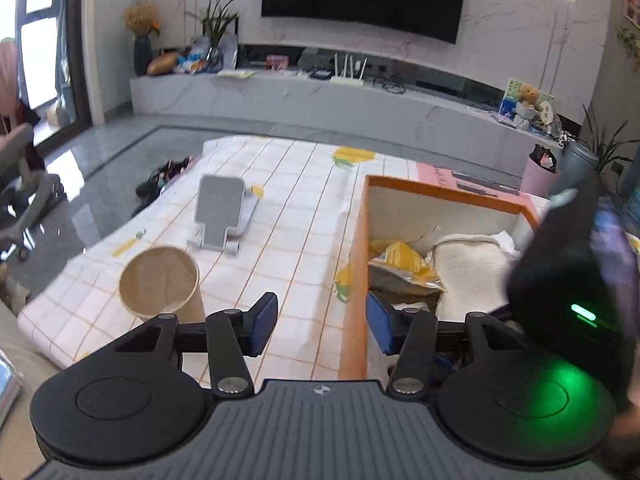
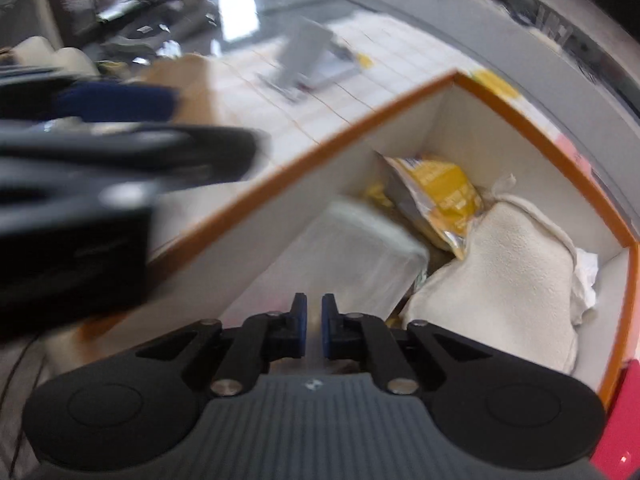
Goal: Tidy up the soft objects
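Jaws: left (image 1: 322,322) wide, empty | right (image 2: 314,326) pinching blurred clear packet (image 2: 352,260) | orange box (image 2: 320,140) partly cropped

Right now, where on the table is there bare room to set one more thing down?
The checked tablecloth is bare between the paper cup, the grey phone stand and the orange box, also beyond the stand. The box is crowded: a yellow snack bag, a cream cloth and a clear packet fill it.
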The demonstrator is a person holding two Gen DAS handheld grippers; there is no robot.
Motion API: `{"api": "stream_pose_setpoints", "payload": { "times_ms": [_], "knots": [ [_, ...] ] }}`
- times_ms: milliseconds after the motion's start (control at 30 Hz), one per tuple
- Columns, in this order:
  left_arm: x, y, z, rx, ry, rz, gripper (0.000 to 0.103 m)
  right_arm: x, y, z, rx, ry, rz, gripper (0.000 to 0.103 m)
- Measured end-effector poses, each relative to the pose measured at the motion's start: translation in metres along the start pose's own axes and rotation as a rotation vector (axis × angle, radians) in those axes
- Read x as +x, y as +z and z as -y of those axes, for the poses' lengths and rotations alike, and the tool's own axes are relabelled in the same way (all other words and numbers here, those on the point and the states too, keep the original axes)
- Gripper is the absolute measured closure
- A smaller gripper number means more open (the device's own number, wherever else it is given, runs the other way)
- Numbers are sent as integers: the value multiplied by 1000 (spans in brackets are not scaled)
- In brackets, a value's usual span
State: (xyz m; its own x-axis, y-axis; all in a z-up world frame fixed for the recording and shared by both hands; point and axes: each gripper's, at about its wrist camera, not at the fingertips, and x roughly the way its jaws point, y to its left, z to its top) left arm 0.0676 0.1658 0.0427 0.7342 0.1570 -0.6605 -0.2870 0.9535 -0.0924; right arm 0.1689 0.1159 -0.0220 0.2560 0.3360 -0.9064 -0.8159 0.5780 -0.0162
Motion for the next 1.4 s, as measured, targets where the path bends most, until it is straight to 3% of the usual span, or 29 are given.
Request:
{"api": "stream_pose_setpoints", "payload": {
  "times_ms": [167,467,533,600,633,700,767,867,1000,1100,1200,1300,1400],
  "knots": [
    [4,0,-7,-25,-2,-19,43,40,14,17,60,-23,-104,103],
    [-3,-1,-4,-20,-15,-16,43,45,28,32,209,-30,-62,102],
    [-3,-1,-4,-25,-18,-13,43,28,23,34,256,11,-15,89],
    [-6,-1,-4,-40,-33,4,43,8,18,37,315,73,47,56],
    [-8,0,-4,-43,-39,8,43,-2,14,36,329,56,68,52],
    [-13,-1,0,-35,-38,16,42,-25,6,32,315,-9,129,33],
    [-23,-1,6,-15,-15,55,38,-49,-1,35,312,-38,201,28],
    [-45,5,16,-14,6,167,24,-84,-14,54,416,-5,306,17],
    [-74,9,28,-45,-29,255,15,-132,-47,61,486,-6,472,12],
    [-94,10,40,-56,-22,307,12,-167,-90,49,550,-107,654,8],
    [-113,7,51,-66,-6,371,8,-191,-133,38,608,-168,776,6],
    [-128,-3,63,-19,-21,385,8,-202,-172,30,672,-205,783,6],
    [-137,-22,74,9,-52,428,8,-211,-205,24,693,-261,729,6]
  ]
}}
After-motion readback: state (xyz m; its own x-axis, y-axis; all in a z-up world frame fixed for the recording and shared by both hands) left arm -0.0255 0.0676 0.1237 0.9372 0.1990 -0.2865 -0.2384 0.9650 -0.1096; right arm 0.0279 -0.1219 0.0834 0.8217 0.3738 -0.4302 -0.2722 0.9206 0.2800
